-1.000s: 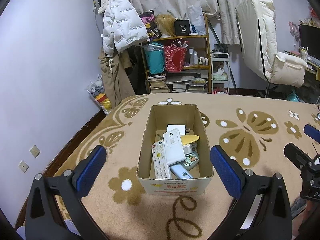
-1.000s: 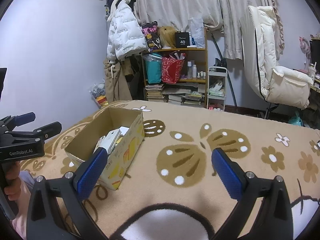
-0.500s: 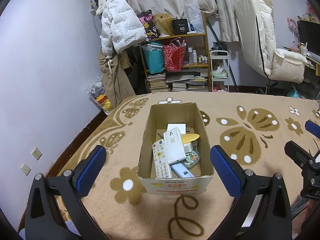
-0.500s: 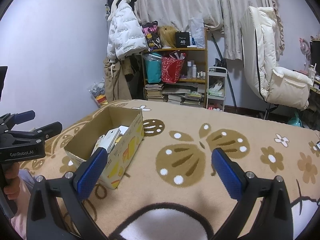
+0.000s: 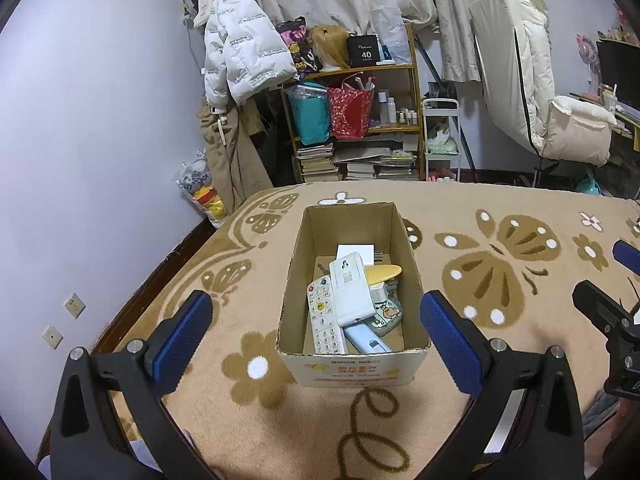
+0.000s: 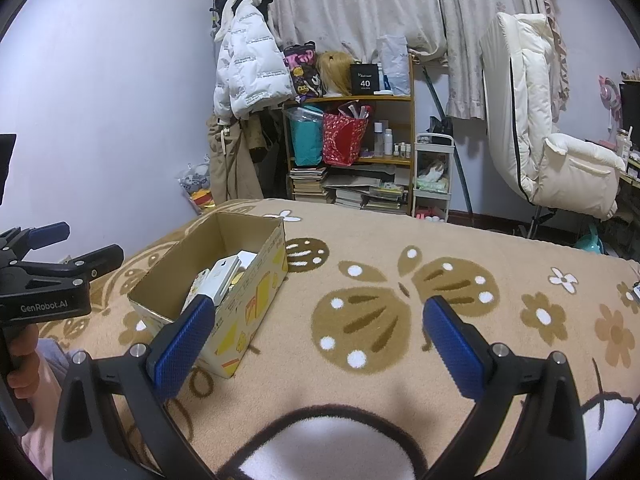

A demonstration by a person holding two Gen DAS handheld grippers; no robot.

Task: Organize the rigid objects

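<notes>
A cardboard box (image 5: 290, 272) stands on the patterned blanket, seen from the side in the right wrist view as the box (image 6: 260, 300). Inside lie a white remote (image 5: 324, 316), a larger white device (image 5: 350, 294), a yellow piece (image 5: 384, 272), a light blue item (image 5: 366, 340) and a small decorated case (image 5: 386, 316). My left gripper (image 5: 316, 340) hovers open above the box's near end, holding nothing. My right gripper (image 6: 316, 344) is open and empty over bare blanket, to the right of the box. The left gripper (image 6: 60, 272) shows at the left edge of the right wrist view.
The beige blanket (image 5: 500, 272) with brown butterflies and flowers covers the bed. Behind stand a cluttered shelf (image 5: 356, 120), a white jacket (image 5: 240, 60) on a rack and a cream chair (image 5: 540, 100). A wall with sockets (image 5: 74, 306) runs along the left.
The left gripper has pulled back and up slightly, so the box looks a little smaller and higher in its view. The right gripper has barely moved. Both stay open.
</notes>
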